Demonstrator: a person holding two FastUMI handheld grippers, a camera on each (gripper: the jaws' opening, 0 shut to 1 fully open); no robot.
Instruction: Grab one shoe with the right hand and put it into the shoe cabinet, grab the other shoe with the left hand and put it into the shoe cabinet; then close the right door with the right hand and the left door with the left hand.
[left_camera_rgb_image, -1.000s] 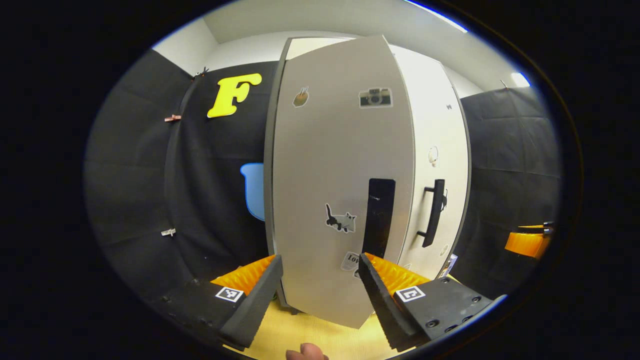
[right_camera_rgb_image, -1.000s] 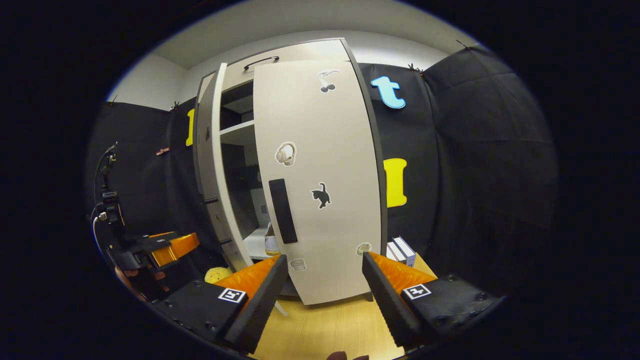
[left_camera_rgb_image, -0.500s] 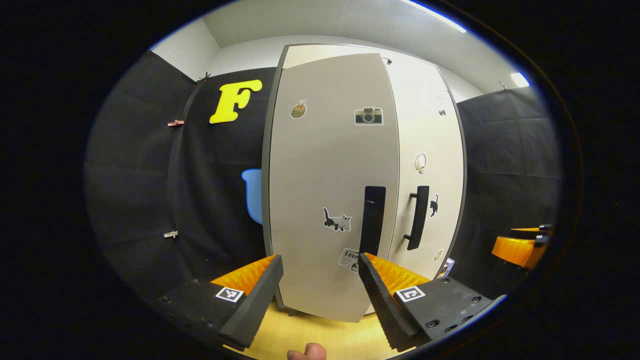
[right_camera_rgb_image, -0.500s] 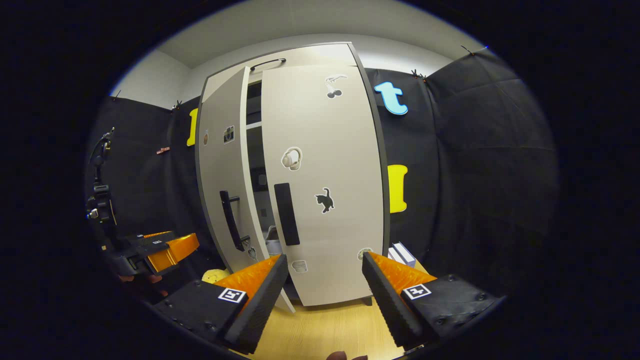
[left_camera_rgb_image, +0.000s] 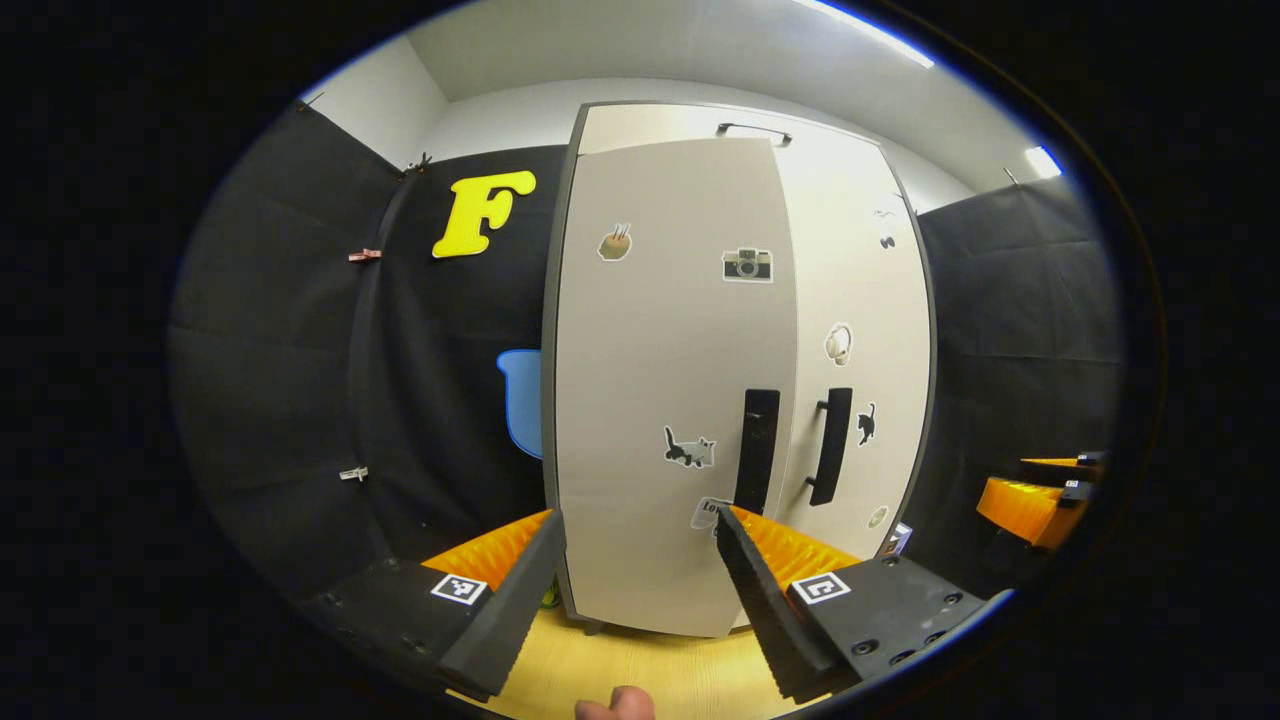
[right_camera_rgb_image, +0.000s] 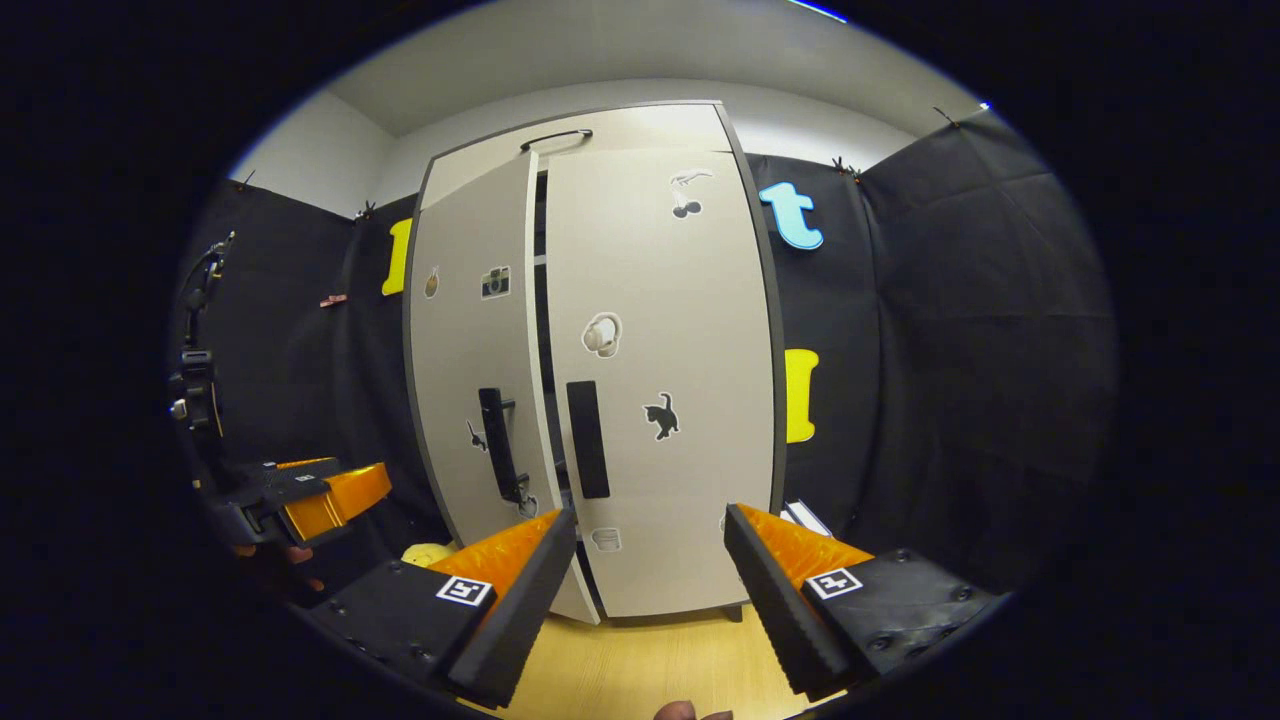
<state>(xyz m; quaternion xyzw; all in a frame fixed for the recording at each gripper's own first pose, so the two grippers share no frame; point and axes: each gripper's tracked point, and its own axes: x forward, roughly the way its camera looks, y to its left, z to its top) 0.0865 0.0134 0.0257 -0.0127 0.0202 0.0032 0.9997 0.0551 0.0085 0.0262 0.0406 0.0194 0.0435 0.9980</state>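
We see the left claw (left_camera_rgb_image: 640, 560) with fingers spread apart and empty, aimed at the shoe cabinet (left_camera_rgb_image: 740, 370) just ahead. The right claw (right_camera_rgb_image: 650, 565) is likewise apart and empty, facing the same cabinet. The cabinet stands upright on the wooden floor (right_camera_rgb_image: 650, 660), long axis vertical. Its left door (right_camera_rgb_image: 475, 390) leaves a narrow gap beside the right door (right_camera_rgb_image: 665, 380). Each door carries an upright black handle (right_camera_rgb_image: 588, 440) near the meeting edge. Left of the cabinet, the left claw appears held by a hand (right_camera_rgb_image: 270, 560).
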